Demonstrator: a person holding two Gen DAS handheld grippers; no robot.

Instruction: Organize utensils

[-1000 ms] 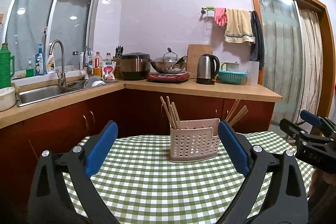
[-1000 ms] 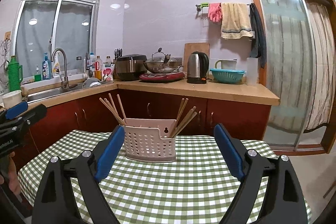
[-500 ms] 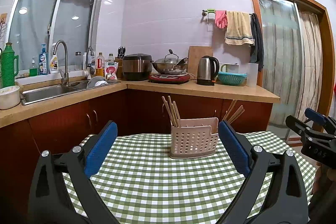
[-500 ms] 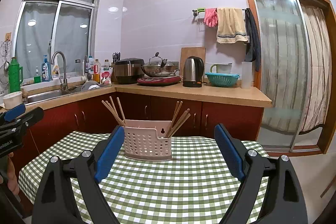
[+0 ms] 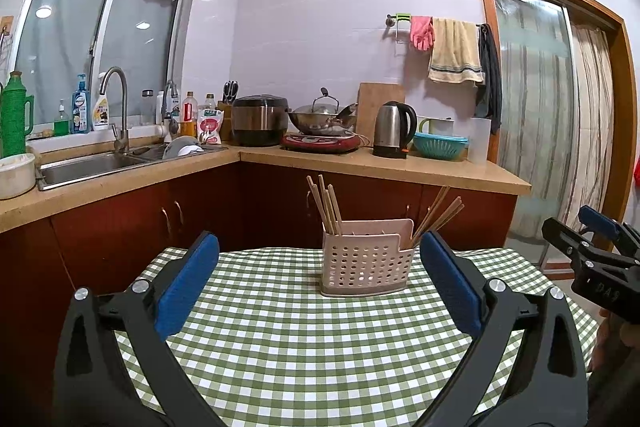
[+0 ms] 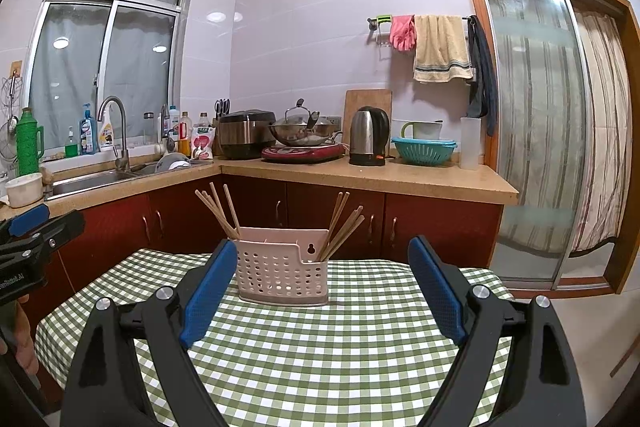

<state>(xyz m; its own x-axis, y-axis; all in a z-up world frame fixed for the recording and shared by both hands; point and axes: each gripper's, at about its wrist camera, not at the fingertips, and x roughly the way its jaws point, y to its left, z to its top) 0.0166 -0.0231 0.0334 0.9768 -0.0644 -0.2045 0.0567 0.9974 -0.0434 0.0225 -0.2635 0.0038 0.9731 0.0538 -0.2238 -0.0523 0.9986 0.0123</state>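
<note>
A pale pink perforated utensil holder stands on a green-and-white checked tablecloth. Wooden chopsticks lean out of it in two bunches, one at its left end and one at its right end. My left gripper is open and empty, short of the holder. My right gripper is open and empty too, with the holder seen between its blue pads. Each gripper shows at the edge of the other's view.
Behind the table runs an L-shaped counter with a sink, rice cooker, wok on a hob, kettle and teal colander. A sliding glass door is at the right.
Both views have drawn slightly back and up from the holder, which looks a little smaller. Both grippers stay open and empty.
</note>
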